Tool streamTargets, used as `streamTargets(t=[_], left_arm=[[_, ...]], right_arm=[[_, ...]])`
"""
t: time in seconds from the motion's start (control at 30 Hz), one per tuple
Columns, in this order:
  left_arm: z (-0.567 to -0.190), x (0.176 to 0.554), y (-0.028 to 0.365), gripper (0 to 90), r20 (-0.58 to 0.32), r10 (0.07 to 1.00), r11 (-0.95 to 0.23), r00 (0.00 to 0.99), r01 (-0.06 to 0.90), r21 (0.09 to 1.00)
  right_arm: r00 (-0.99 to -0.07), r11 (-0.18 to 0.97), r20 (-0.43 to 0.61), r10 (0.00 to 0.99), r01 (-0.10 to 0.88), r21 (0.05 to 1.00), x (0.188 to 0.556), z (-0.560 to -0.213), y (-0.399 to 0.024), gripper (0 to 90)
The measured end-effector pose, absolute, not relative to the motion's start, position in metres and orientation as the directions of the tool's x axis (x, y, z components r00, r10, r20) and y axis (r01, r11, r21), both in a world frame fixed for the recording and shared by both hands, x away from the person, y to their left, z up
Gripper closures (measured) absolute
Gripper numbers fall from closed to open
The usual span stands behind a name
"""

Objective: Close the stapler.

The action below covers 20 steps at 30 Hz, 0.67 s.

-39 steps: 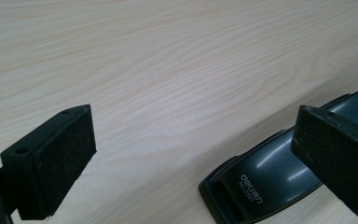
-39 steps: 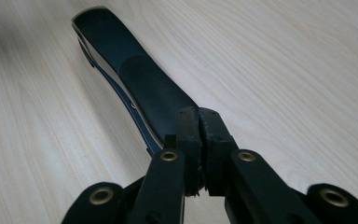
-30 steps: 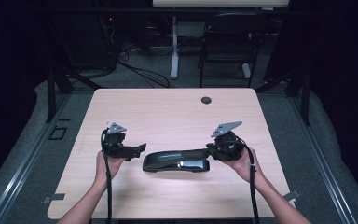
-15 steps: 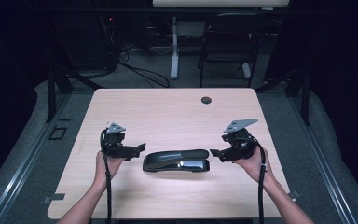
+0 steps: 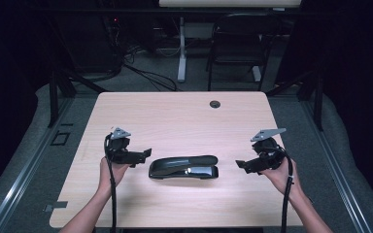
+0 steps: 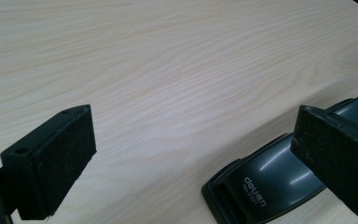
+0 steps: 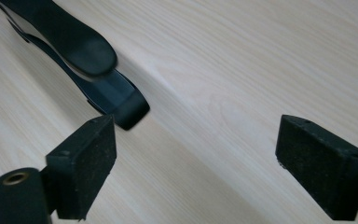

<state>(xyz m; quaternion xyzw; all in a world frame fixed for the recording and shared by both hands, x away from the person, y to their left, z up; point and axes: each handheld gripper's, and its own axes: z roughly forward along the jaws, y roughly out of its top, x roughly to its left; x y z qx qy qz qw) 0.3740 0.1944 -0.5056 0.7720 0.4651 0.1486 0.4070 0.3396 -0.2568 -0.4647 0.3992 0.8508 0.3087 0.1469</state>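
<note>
A black stapler (image 5: 183, 167) lies flat along the front middle of the light wooden table (image 5: 184, 116). My left gripper (image 5: 143, 155) hovers just off the stapler's left end with its jaws wide apart. In the left gripper view (image 6: 191, 140) the stapler (image 6: 270, 182) lies partly behind one pad. My right gripper (image 5: 240, 165) stands a short gap away from the stapler's right end. Its jaws have just been opening. In the right gripper view (image 7: 196, 149) they hold nothing, and the stapler's rounded end (image 7: 74, 51) lies ahead at the upper left.
A small dark grommet hole (image 5: 215, 104) sits near the table's far edge. Beyond the table stand a dark chair (image 5: 238, 39) and a white desk leg (image 5: 181, 48), with cables on the floor. Bare tabletop surrounds the stapler.
My right gripper was at the stapler's right end and has moved off to the right with its jaws spread. The stapler and my left gripper have kept still.
</note>
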Motion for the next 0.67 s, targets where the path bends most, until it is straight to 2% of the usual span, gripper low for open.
streamTargets(t=[0.1, 0.33, 0.4, 0.5, 0.67], left_arm=[[-0.506, 0.374, 0.195, 0.2, -0.155, 0.837, -0.236, 0.525, 0.601, 0.763], [-0.507, 0.375, 0.194, 0.2, -0.157, 0.838, -0.236, 0.523, 0.606, 0.759], [-0.508, 0.375, 0.194, 0.3, -0.157, 0.839, -0.232, 0.521, 0.604, 0.762], [-0.508, 0.376, 0.193, 0.2, -0.157, 0.838, -0.233, 0.523, 0.602, 0.764], [-0.513, 0.379, 0.191, 0.2, -0.160, 0.836, -0.242, 0.524, 0.614, 0.751]], right_arm=[[-0.620, 0.491, -0.007, 0.784, 0.615, 0.617, 0.339, -0.472, -0.264, 6.5], [-0.577, 0.482, -0.013, 0.817, 0.669, 0.566, 0.338, -0.487, -0.279, 3.3], [-0.562, 0.491, -0.033, 0.826, 0.689, 0.533, 0.340, -0.494, -0.280, 1.3], [-0.552, 0.517, -0.048, 0.832, 0.742, 0.426, 0.348, -0.509, -0.280, 0.0], [-0.554, 0.528, -0.042, 0.831, 0.764, 0.369, 0.354, -0.533, -0.281, 0.0]])
